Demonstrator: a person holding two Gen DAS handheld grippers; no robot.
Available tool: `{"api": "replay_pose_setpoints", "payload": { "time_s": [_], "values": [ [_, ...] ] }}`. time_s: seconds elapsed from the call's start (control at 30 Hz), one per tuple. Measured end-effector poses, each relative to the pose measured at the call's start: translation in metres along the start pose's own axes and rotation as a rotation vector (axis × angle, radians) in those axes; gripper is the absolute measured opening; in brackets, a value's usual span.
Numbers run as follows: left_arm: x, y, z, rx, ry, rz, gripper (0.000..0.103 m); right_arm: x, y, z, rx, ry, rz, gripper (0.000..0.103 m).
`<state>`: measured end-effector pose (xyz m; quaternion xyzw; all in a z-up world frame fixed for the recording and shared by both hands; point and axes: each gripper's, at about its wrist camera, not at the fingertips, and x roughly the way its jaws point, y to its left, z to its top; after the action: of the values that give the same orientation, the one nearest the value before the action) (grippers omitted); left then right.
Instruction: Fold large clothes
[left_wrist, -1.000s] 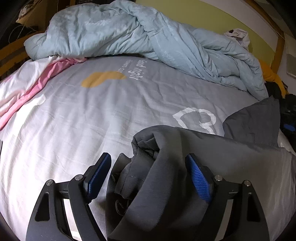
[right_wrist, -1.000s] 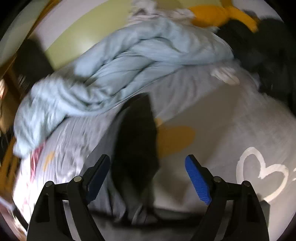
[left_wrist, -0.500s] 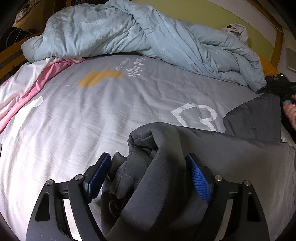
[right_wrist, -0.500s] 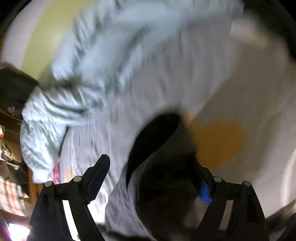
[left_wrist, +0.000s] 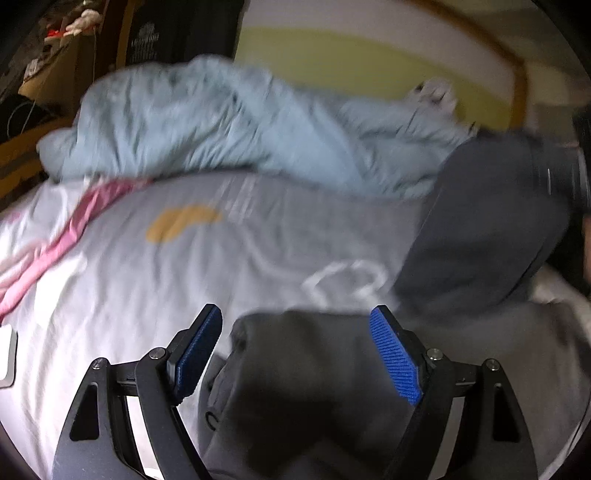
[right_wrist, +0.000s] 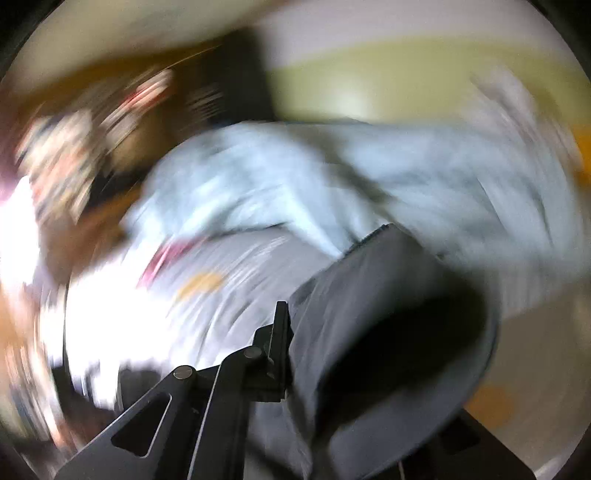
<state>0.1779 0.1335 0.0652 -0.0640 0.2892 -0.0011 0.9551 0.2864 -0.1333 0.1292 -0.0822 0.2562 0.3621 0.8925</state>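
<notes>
Your right gripper is closing on the dark grey garment — in the right wrist view the cloth drapes from the visible finger and hides the other, so the jaws look clamped on a fold of it. That end of the garment is lifted off the bed and hangs above the right side of the mattress, in front of the crumpled light blue duvet heaped along the head edge.

Your left gripper stands wide. The bunched near end of the garment lies between its blue pads at the near edge of the bed, but neither pad looks pressed into it, so nothing is held on that side.

The step in hand seems to be picking the piece up to spread it out before any fold. Next, you would likely need to close the left jaws on a seam or corner rather than the thick bundle, then draw the two hands apart so the cloth hangs flat. The frames are blurred — which part of the garment each end is, I cannot tell.
</notes>
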Motion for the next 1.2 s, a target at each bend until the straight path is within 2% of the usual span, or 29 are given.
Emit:
{"api": "replay_pose_setpoints", "payload": {
  "time_s": [0.03, 0.1, 0.23, 0.4, 0.47, 0.53, 0.6, 0.63, 0.67, 0.7, 0.73, 0.8, 0.83, 0.87, 0.9, 0.93, 1.0, 1.07, 1.2],
  "values": [
    [-0.007, -0.002, 0.004, -0.006, -0.019, -0.011, 0.082, -0.005, 0.020, -0.014, -0.080, 0.062, 0.019, 0.008],
    [-0.015, -0.009, 0.013, -0.018, -0.029, -0.038, 0.082, -0.006, 0.040, -0.038, -0.158, 0.141, 0.014, 0.008],
    [-0.010, -0.029, 0.032, -0.070, 0.003, -0.096, 0.082, -0.002, 0.043, -0.075, -0.126, 0.214, 0.056, 0.008],
    [0.021, -0.077, 0.073, -0.173, 0.113, -0.255, 0.084, -0.001, 0.051, -0.114, -0.187, 0.278, 0.054, 0.008],
    [0.031, -0.095, 0.082, -0.179, 0.151, -0.246, 0.088, 0.000, 0.049, -0.127, -0.187, 0.287, 0.046, 0.008],
    [0.047, -0.114, 0.083, -0.165, 0.236, -0.162, 0.089, -0.002, 0.044, -0.135, -0.175, 0.283, 0.023, 0.008],
    [0.066, -0.124, 0.074, -0.159, 0.335, -0.152, 0.088, -0.010, 0.037, -0.140, -0.164, 0.274, 0.005, 0.008],
    [0.074, -0.127, 0.066, -0.158, 0.384, -0.154, 0.084, -0.014, 0.034, -0.140, -0.165, 0.266, -0.009, 0.008],
    [0.080, -0.128, 0.059, -0.162, 0.411, -0.176, 0.059, -0.015, 0.031, -0.139, -0.169, 0.260, -0.026, 0.008],
    [0.081, -0.127, 0.049, -0.182, 0.427, -0.236, 0.013, -0.021, 0.026, -0.140, -0.169, 0.250, -0.047, 0.008],
    [0.082, -0.127, 0.043, -0.209, 0.441, -0.290, 0.006, -0.026, 0.024, -0.141, -0.167, 0.243, -0.061, 0.008],
    [0.067, -0.127, 0.034, -0.242, 0.395, -0.350, 0.004, -0.034, 0.016, -0.140, -0.154, 0.233, -0.091, 0.009],
    [0.056, -0.131, 0.032, -0.221, 0.377, -0.367, 0.004, -0.038, 0.010, -0.141, -0.140, 0.226, -0.108, 0.010],
    [0.044, -0.137, 0.031, -0.192, 0.363, -0.376, 0.004, -0.040, 0.004, -0.140, -0.124, 0.218, -0.127, 0.019],
    [0.029, -0.145, 0.029, -0.156, 0.347, -0.380, 0.004, -0.042, -0.001, -0.139, -0.105, 0.213, -0.152, 0.037],
    [0.015, -0.154, 0.028, -0.111, 0.333, -0.380, 0.004, -0.046, -0.007, -0.139, -0.091, 0.204, -0.185, 0.045],
    [-0.004, -0.168, 0.025, -0.040, 0.323, -0.364, 0.004, -0.054, -0.013, -0.140, -0.089, 0.183, -0.247, 0.079],
    [-0.014, -0.171, 0.021, -0.033, 0.329, -0.360, 0.004, -0.063, -0.019, -0.141, -0.083, 0.164, -0.291, 0.085],
    [-0.014, -0.169, 0.020, -0.029, 0.290, -0.304, 0.004, -0.079, -0.015, -0.146, -0.099, 0.162, -0.274, 0.086]
  ]
}}
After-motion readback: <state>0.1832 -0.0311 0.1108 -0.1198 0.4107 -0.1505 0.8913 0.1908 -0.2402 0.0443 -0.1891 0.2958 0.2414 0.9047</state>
